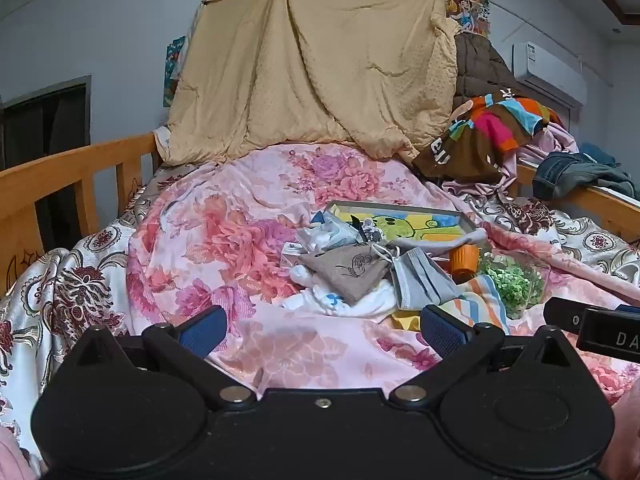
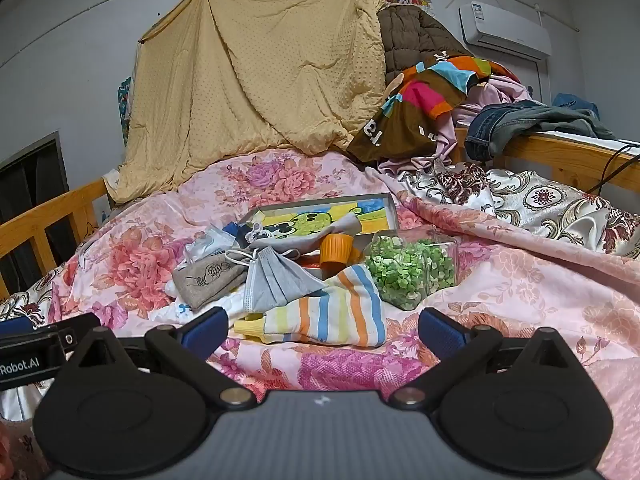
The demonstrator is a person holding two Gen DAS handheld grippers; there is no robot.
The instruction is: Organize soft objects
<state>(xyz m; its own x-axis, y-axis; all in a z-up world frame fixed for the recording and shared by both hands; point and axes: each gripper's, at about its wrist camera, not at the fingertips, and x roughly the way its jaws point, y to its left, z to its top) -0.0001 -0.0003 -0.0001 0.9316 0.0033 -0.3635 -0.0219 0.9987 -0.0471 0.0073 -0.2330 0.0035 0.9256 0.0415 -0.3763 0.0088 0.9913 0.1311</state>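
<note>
On the pink floral quilt (image 2: 500, 300), both the left gripper (image 1: 320, 330) and right gripper (image 2: 322, 328) hover released, empty; next likely calls for grasping the nearby striped cloth pouch (image 2: 332, 312).

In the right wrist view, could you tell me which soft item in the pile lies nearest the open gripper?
The striped sock, banded in orange, blue and yellow; the grey pleated face mask and beige drawstring pouch lie behind it.

Left tongs (image 2: 36, 344) read "Robot.AI"; right tongs (image 1: 600, 334) read "DA".
</note>
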